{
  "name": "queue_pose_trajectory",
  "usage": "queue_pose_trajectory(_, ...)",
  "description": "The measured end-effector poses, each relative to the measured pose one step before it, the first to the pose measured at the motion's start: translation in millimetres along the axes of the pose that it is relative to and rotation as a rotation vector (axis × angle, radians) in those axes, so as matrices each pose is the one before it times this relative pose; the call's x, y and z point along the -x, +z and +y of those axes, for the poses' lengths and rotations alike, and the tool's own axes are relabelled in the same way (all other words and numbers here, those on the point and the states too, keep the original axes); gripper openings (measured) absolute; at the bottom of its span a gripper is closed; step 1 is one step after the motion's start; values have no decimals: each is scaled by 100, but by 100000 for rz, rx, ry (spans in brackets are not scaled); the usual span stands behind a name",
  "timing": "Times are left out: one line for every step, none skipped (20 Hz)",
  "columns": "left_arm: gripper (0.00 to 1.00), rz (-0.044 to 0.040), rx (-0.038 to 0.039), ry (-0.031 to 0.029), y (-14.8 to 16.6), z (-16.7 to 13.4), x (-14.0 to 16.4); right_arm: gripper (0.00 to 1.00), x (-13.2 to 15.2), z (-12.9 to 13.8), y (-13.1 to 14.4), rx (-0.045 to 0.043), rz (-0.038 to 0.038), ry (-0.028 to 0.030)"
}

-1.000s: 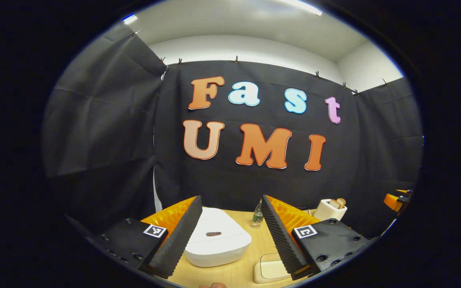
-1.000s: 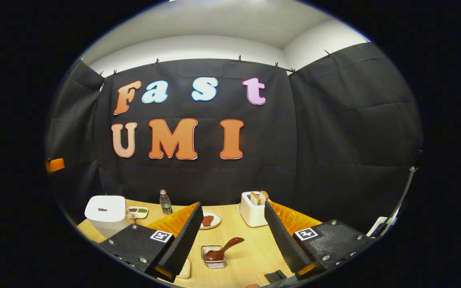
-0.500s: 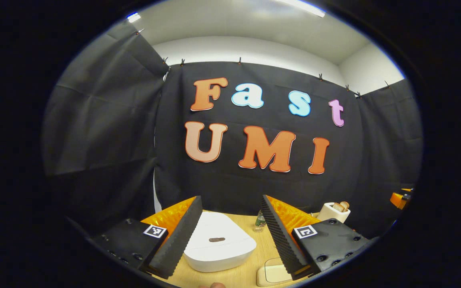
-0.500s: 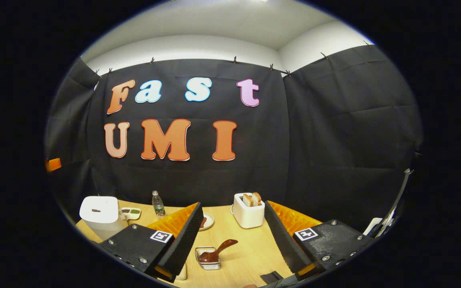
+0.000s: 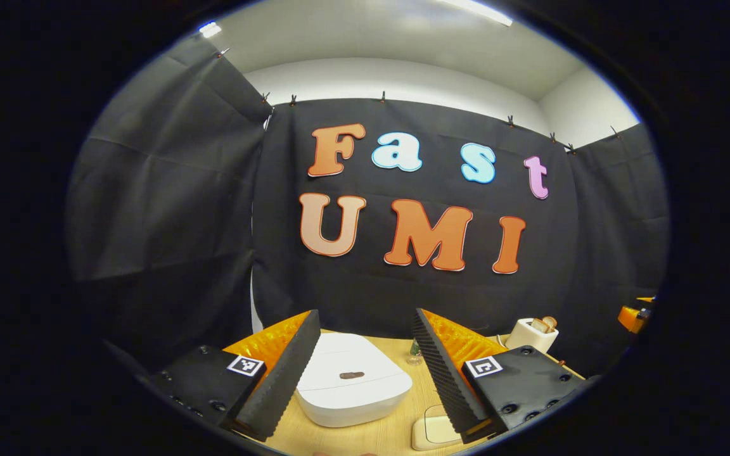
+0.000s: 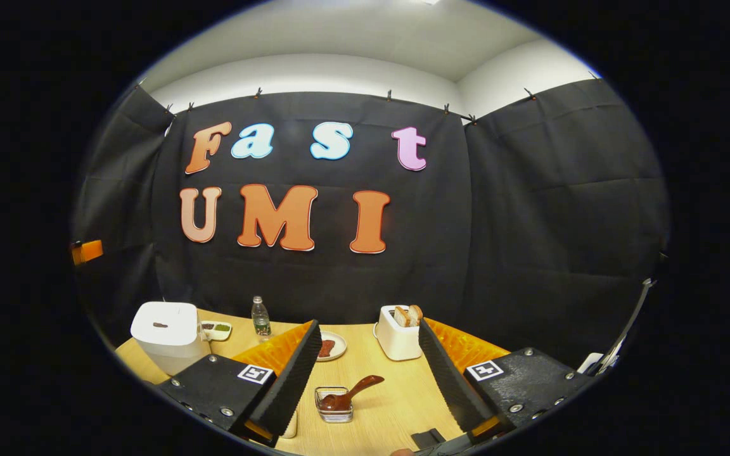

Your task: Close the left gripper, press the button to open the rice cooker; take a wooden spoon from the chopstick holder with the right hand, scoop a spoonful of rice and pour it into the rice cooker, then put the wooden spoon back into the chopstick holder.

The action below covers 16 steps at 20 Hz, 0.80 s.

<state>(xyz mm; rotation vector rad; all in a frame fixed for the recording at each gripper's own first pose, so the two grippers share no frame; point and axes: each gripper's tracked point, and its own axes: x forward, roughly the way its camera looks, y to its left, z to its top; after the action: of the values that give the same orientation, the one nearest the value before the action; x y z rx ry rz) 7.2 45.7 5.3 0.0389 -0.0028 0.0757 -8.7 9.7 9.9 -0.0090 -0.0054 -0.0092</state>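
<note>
Wooden table [image 6: 397, 405] — on it rice cooker [image 6: 165, 326], toaster [image 6: 397, 335], bottle [image 6: 260, 318], plate [image 6: 332, 347], chopstick holder [image 6: 333, 405].
</note>
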Motion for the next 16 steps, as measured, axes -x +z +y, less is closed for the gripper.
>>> queue_pose_trajectory(100, 84, 175, -436, 41, -101, -18, 95, -57, -3, 142, -198, -120, -287)
queue_pose_trajectory(100, 516, -18, -404, -316, -169, 159, 95, -76, -53, 102, -278, -46, -286)
queue_pose_trajectory(96, 830, -137, -254, -204, 15, -23, 95, 41, 8, -39, -274, 118, -113)
queue_pose_trajectory(97, 458, -20, -689, -67, -86, 44, 100, 64, 38, -63, -183, 180, 232)
queue_pose_trajectory(79, -140, -221, 621, 234, 171, -20, 95, -23, 208, -8, -29, 157, 236)
queue_pose_trajectory(60, -172, -536, 595, 0, 220, -120, 95, 7, 78, -66, 95, 309, 184)
queue_pose_trajectory(42, -439, -704, 762, 166, 207, -6, 95, 3, 95, -52, 175, 375, 171)
queue_pose_trajectory(34, -675, -1061, -694, 175, -157, 99, 95, 24, 138, -30, 165, 236, 363)
queue_pose_trajectory(36, -470, -1330, -1154, 201, -242, 65, 95, 36, 108, -83, 89, -1, 450)
queue_pose_trajectory(36, -111, -1260, -1021, -7, -212, 9, 100, 47, 114, 3, 50, 217, 234)
queue_pose_trajectory(36, 406, -1752, -428, -48, -107, -82, 100, -202, 186, -108, 84, 448, 397)
queue_pose_trajectory(36, 248, -1618, 802, 7, 442, -170, 96, -102, 225, -120, 100, 386, 384)
queue_pose_trajectory(36, 682, -531, -20, -52, 122, -210, 96, 24, 163, -56, 89, 148, 279)
queue_pose_trajectory(36, -160, -304, 886, 51, 174, 42, 95, -18, 170, -72, 218, 155, 303)
queue_pose_trajectory(36, 1354, 688, 3339, 417, 843, 414, 95, 20, 33, -187, 312, 248, 256)
queue_pose_trajectory(21, -299, 1027, 1853, -505, 287, -729, 95, -17, 37, -139, 324, 452, 164)
